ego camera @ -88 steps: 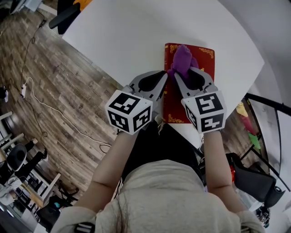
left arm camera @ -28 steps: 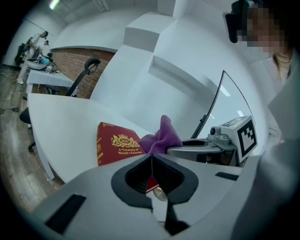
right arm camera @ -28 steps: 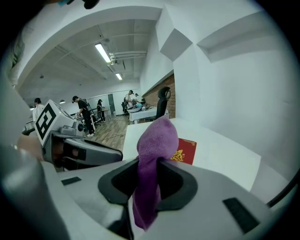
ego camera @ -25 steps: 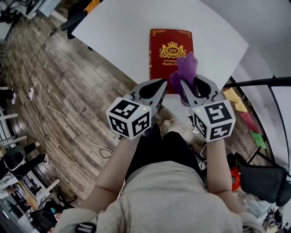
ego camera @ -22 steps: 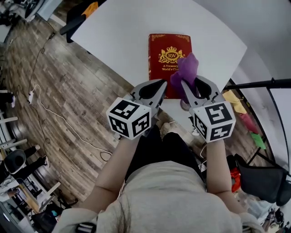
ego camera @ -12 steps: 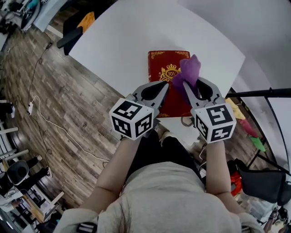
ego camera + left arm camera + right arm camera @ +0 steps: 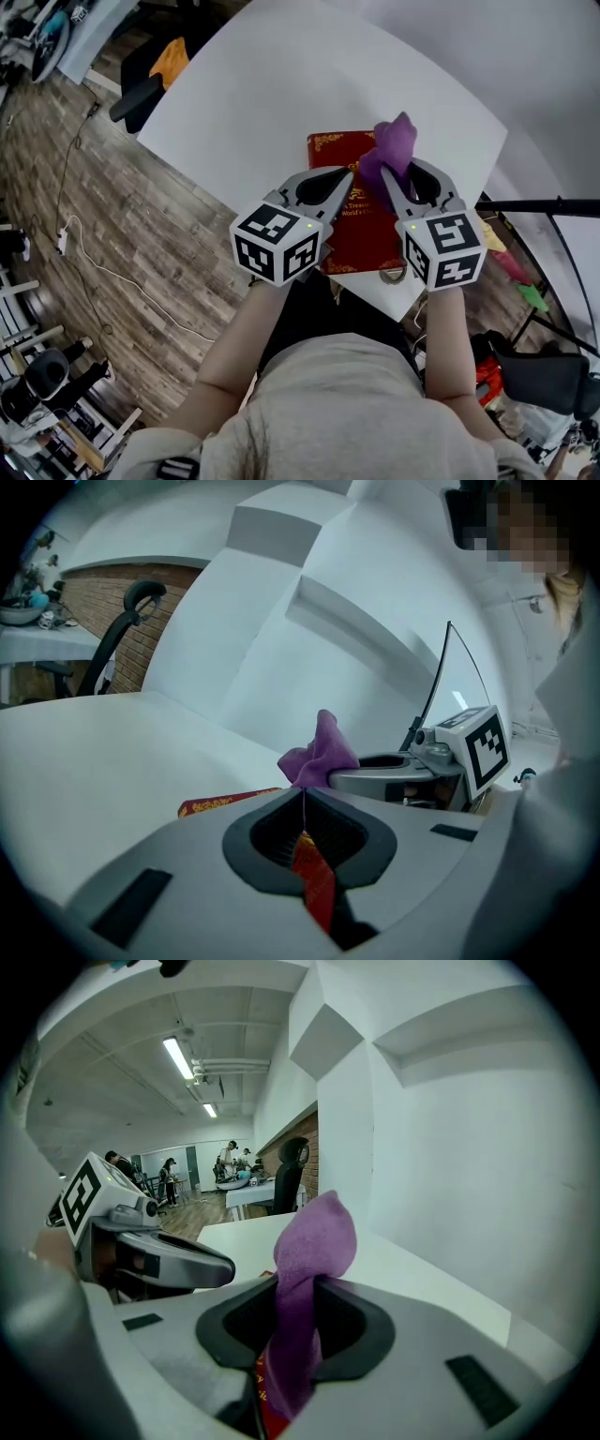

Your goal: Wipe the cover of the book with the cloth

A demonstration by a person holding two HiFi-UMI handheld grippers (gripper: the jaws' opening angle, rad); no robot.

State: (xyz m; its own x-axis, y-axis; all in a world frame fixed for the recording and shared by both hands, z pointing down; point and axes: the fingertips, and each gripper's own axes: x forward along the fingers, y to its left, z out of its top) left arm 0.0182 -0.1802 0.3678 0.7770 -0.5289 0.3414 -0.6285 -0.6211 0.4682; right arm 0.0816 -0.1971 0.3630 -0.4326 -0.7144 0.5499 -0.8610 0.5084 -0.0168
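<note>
We find the right gripper [image 7: 386,178] clamped on the purple cloth [image 7: 395,142], whose bunched end protrudes, apparently as the wiping pad. The red book [image 7: 361,234] lies flat at frame centre on the white table [image 7: 281,84]. The left gripper [image 7: 347,176] has its jaws together and is empty.

Grey left gripper [image 7: 348,174], right gripper [image 7: 385,175]; black-white marker cubes [image 7: 275,247]; beige shirt [image 7: 337,412].
</note>
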